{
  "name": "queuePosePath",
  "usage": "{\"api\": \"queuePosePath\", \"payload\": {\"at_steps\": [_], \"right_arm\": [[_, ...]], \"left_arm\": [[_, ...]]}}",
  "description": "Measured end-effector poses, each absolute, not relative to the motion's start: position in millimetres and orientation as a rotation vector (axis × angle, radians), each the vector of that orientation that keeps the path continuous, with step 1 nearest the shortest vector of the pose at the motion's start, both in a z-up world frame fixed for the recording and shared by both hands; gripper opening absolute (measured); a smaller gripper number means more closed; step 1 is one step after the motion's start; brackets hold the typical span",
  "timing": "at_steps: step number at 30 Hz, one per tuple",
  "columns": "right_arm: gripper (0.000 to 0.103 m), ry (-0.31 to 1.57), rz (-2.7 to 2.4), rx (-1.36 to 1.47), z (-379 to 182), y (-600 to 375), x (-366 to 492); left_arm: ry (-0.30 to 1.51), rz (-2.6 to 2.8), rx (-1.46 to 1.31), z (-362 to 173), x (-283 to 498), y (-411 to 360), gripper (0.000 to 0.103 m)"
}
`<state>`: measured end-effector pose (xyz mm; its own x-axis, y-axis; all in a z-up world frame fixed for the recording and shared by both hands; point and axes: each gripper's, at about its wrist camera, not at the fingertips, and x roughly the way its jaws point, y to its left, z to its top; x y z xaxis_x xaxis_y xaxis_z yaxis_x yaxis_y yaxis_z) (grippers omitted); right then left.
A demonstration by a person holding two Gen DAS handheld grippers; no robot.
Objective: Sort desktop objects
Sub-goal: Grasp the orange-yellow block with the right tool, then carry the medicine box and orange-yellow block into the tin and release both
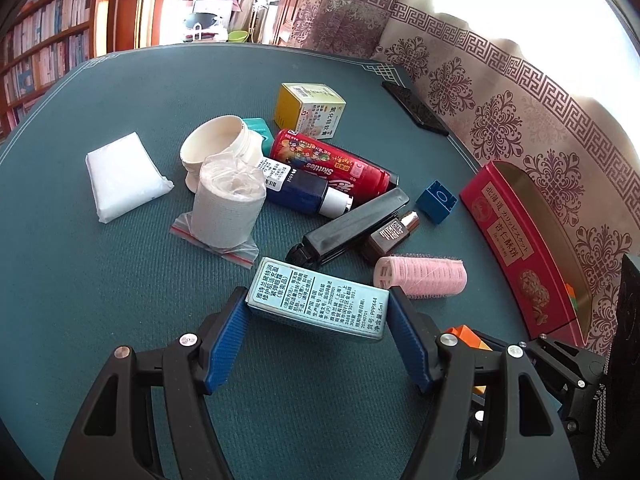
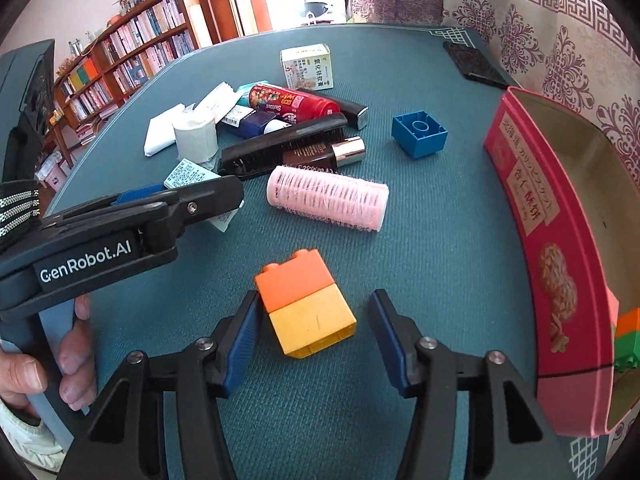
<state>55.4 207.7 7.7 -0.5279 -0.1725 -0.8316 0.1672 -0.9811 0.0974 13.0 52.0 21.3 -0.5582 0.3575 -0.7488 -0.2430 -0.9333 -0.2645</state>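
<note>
Blue-padded fingers of the right hand-held gripper [image 2: 312, 336] straddle an orange-and-yellow brick stack [image 2: 306, 304] lying on the green surface [image 2: 440, 240]; the left pad is at the stack's edge, the right pad stands apart, so no grip is made yet. The left hand-held gripper [image 1: 318, 312] is closed on a pale-blue cosmetics box [image 1: 318, 300], held near the clutter pile. A red biscuit tin [image 2: 560, 280] stands open to the right, already holding orange and green bricks [image 2: 626, 340]. Step in hand, by judgement: grasping the stack for the tin. The next move calls for closing squarely on its sides, then lifting clear of the tin's wall. A blue brick [image 2: 419, 133] and a pink hair roller [image 2: 328, 198] remain unsorted.
</note>
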Motion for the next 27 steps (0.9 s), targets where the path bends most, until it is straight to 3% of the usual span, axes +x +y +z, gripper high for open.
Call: {"api": "queuePosePath", "payload": {"at_steps": [6, 12, 27], "right_arm": [[0.040, 0.075, -2.639, 1.384, 5.4, 201.2, 58.0], [0.034, 0.052, -2.649, 1.373, 6.0, 204.3, 61.1], [0.034, -0.101, -2.720, 1.208, 42.6, 235.8, 89.1]], "left_arm": [[-0.190, 2.501, -1.253, 19.9, 11.8, 51.3, 0.071], [-0.183, 2.522, -1.252, 20.6, 13.1, 50.3, 0.071], [-0.126, 2.555, -1.181, 41.2, 35.9, 69.4, 0.071]]}}
